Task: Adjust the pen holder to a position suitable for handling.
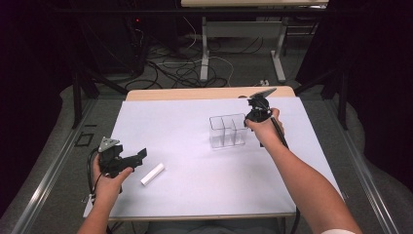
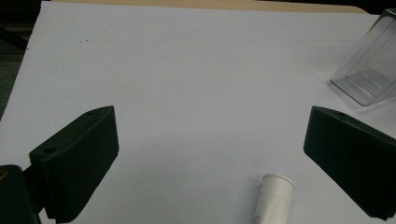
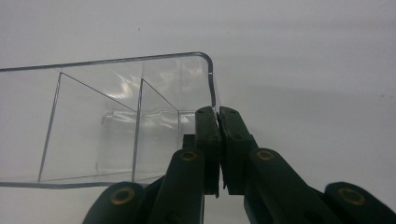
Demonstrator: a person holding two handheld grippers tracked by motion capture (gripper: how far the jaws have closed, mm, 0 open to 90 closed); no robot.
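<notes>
We had the right gripper (image 3: 218, 114) clamped on the end wall of the clear 3-compartment box (image 1: 227, 130), which stood right of centre on the white sheet (image 1: 195, 185). The left gripper (image 2: 210, 154) waited with jaws wide apart, the white tube (image 1: 152, 174) lying just beside it. We judged positioning the box as the current step; next, grasping the tube would require lowering the jaws astride it.

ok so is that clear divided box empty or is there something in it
Empty. The clear box shows bare compartments in the high view and right gripper view; the white tube lies on the table outside it.
</notes>
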